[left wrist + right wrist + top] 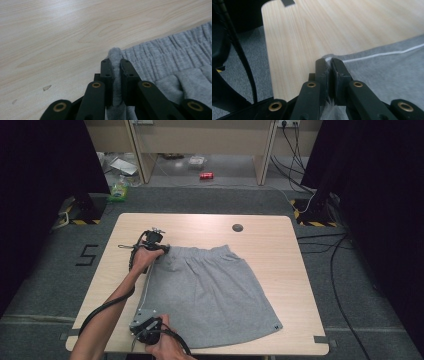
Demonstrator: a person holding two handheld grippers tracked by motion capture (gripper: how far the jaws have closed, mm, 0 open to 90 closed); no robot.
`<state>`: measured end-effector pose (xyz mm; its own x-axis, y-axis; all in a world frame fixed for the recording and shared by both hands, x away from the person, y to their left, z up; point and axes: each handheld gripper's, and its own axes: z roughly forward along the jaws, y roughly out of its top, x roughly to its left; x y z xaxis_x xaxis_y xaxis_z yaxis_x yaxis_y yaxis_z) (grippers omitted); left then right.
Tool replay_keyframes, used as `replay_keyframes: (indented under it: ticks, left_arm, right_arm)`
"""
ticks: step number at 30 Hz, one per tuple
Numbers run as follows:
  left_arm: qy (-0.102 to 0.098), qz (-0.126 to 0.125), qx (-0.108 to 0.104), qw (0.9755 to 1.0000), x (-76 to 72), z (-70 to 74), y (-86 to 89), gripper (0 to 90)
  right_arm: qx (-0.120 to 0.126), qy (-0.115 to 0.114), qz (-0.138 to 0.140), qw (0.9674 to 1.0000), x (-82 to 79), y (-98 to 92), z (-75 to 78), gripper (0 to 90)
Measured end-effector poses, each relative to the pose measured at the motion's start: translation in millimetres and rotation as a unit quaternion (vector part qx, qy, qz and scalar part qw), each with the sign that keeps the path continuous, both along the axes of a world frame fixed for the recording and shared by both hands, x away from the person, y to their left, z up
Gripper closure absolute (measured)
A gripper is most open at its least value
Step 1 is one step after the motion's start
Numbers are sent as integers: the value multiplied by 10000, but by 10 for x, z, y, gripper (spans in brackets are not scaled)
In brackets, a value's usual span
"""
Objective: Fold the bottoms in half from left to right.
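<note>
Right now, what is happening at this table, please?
A person is handling grey shorts spread flat on a wooden table. The left gripper is shut on the waistband corner, and the right gripper is shut on the hem corner along the same side edge. The cloth still lies on the tabletop.

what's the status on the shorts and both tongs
Left tongs shut on waistband corner. Right tongs shut on hem corner. Grey shorts flat on table. Nothing in the way.

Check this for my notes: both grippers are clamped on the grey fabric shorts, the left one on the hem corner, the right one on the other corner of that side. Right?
Not quite: the left gripper clamps the gathered waistband corner of the grey fabric shorts, as the left gripper view shows. The right gripper does grip the other corner.
</note>
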<state>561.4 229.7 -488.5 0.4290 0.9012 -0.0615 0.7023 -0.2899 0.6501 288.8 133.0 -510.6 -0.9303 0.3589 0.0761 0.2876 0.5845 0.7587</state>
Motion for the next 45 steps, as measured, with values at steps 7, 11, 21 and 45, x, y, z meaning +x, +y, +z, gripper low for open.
replay_keyframes:
  ticks: [7,11,21,45]
  left_arm:
    - [-69,-54,-207,9997,-20,277,-39,821]
    - [-112,-99,-251,9996,-18,441,-150,820]
    - [-245,-317,-313,9987,-12,790,-622,820]
    - [-194,-797,-343,9960,10,972,-1897,816]
  right_arm:
    - [355,-109,-95,9993,8,-262,232,847]
    - [545,-198,-222,9981,19,-455,361,847]
    - [888,-319,-814,9922,14,-1141,588,847]
    - [1472,-359,-2404,9588,-338,-2779,610,848]
